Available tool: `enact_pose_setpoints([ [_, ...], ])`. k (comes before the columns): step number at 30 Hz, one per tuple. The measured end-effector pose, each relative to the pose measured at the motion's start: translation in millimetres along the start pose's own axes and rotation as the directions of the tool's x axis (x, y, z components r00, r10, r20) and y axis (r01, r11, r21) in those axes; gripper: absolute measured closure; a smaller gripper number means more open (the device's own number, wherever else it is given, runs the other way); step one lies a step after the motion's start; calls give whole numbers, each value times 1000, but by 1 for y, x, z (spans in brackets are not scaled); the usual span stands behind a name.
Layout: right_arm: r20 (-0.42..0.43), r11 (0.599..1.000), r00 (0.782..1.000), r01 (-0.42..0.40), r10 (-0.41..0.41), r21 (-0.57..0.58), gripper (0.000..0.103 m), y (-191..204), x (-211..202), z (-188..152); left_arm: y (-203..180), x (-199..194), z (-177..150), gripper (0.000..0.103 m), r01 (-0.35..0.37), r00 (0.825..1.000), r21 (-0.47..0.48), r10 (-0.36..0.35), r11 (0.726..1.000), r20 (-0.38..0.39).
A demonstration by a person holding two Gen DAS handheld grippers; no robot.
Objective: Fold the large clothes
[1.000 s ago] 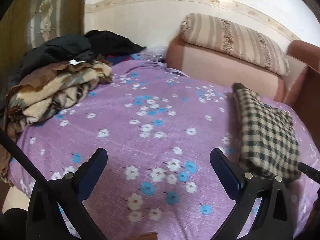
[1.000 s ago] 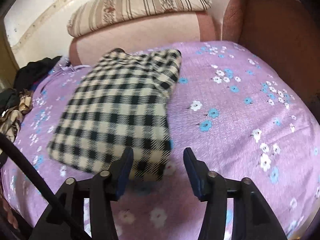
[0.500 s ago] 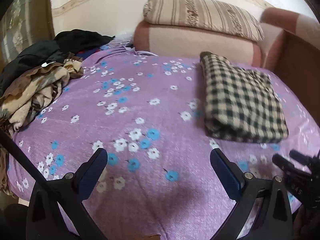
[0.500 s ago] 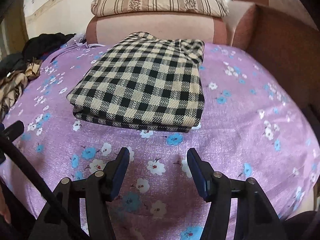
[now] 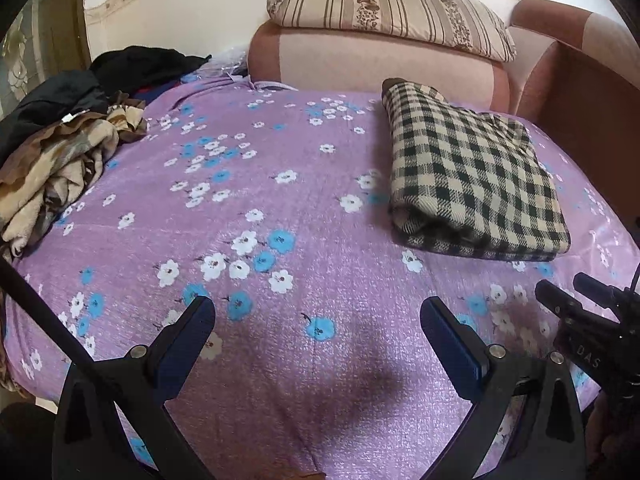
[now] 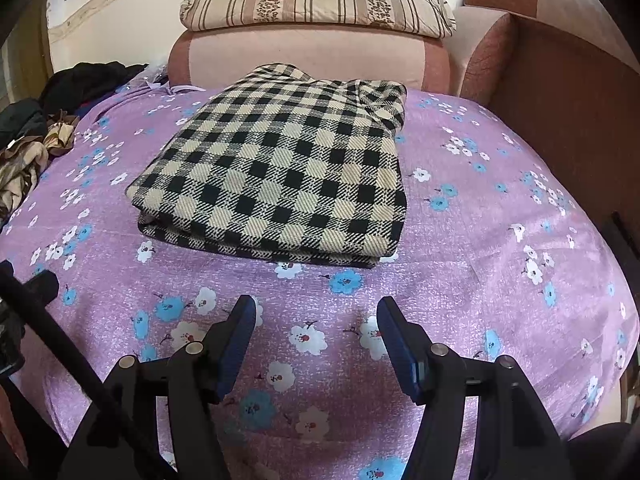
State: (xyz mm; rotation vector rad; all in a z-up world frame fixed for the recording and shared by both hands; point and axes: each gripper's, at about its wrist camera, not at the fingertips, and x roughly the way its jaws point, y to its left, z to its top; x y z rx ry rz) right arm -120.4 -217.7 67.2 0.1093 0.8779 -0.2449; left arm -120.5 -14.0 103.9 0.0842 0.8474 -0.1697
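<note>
A black-and-cream checked garment (image 6: pixel 280 168) lies folded into a flat rectangle on the purple flowered bed cover (image 6: pixel 480 240). In the left wrist view the garment (image 5: pixel 472 176) sits at the right of the bed. My right gripper (image 6: pixel 316 312) is open and empty, hovering above the cover just in front of the garment's near edge. My left gripper (image 5: pixel 316 312) is open and empty over the bare middle of the cover (image 5: pixel 240 200), left of the garment. The right gripper's tips (image 5: pixel 576 300) show at the right edge of the left wrist view.
A heap of brown, cream and black clothes (image 5: pixel 60 152) lies at the bed's left side. A pink sofa back (image 5: pixel 380 64) with a striped pillow (image 5: pixel 392 8) stands behind the bed. A brown armrest (image 6: pixel 560 88) rises at the right.
Both grippers have pulled back from the folded garment toward the bed's near edge. The right gripper no longer overlaps the garment's edge. The left view has swung right.
</note>
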Motion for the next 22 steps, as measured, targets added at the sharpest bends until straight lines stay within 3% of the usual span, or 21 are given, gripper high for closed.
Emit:
enact_pose_setpoints([
  [17,-21,1000,1000,5,-6,-14,32,3,7,-2,-2,14,-8,1,55,997,2,-55,998,-62],
  [22,-36,1000,999,8,-9,-22,32,5,10,-4,-1,16,-9,1,38,997,4,-38,999,-68],
])
